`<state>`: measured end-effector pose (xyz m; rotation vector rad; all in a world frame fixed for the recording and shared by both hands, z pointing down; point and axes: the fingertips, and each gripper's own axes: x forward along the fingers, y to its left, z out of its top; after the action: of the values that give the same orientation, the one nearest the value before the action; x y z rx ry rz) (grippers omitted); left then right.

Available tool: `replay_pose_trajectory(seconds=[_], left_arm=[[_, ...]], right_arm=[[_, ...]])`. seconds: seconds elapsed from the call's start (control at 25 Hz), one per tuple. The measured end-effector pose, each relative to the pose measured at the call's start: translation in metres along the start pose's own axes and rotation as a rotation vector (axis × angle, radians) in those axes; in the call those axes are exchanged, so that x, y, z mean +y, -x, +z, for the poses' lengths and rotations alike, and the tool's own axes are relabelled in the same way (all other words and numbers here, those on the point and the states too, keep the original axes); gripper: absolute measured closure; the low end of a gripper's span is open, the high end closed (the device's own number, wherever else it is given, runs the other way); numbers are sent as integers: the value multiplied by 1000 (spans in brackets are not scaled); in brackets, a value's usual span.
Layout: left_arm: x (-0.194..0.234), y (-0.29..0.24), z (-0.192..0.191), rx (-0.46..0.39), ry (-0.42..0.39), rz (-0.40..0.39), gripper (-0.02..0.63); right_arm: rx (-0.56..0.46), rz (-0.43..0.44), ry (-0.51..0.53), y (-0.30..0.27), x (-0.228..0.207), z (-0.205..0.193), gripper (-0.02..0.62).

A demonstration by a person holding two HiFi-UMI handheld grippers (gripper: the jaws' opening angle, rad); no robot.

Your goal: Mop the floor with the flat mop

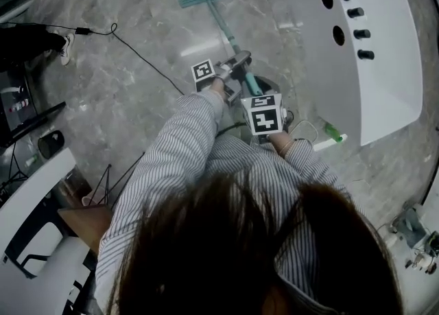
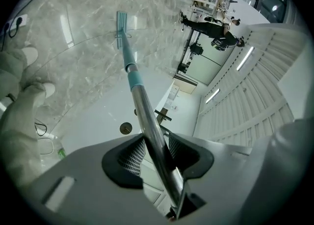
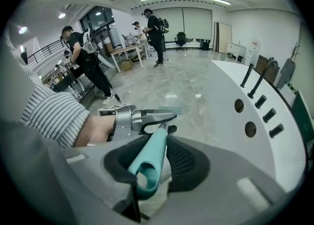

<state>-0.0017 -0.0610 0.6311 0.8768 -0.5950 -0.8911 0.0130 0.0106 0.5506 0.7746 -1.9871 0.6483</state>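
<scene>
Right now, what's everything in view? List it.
flat mop: one, teal head and grip, metal pole; head on the floor ahead, pole running back to the person.
floor: grey marble; all around.
curved unit: one, white with black knobs and holes; right of the mop.
cable: one, black; on the floor at left.
people: three, dark clothes; far back in the room.
sleeves: two, striped grey and white; bottom of the head view.
left gripper: grey; shut on the flat mop's metal pole.
right gripper: grey; shut on the flat mop's teal grip, nearer the person.
</scene>
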Motion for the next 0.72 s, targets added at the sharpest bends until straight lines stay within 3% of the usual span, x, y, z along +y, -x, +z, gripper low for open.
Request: replay_pose_trajectory(seconds=[0.16, 0.36, 0.6, 0.72], left_arm=[[19, 9, -32, 10, 3, -3, 453], [47, -7, -79, 11, -14, -20, 453], [82, -27, -151, -89, 19, -129, 454], [101, -28, -188, -86, 15, -137, 454]], right_arm=[[12, 4, 19, 19, -3, -34, 480], [-4, 5, 30, 45, -39, -74, 482], [-14, 22, 69, 91, -87, -133, 483], [-3, 35, 98, 114, -99, -165, 483]])
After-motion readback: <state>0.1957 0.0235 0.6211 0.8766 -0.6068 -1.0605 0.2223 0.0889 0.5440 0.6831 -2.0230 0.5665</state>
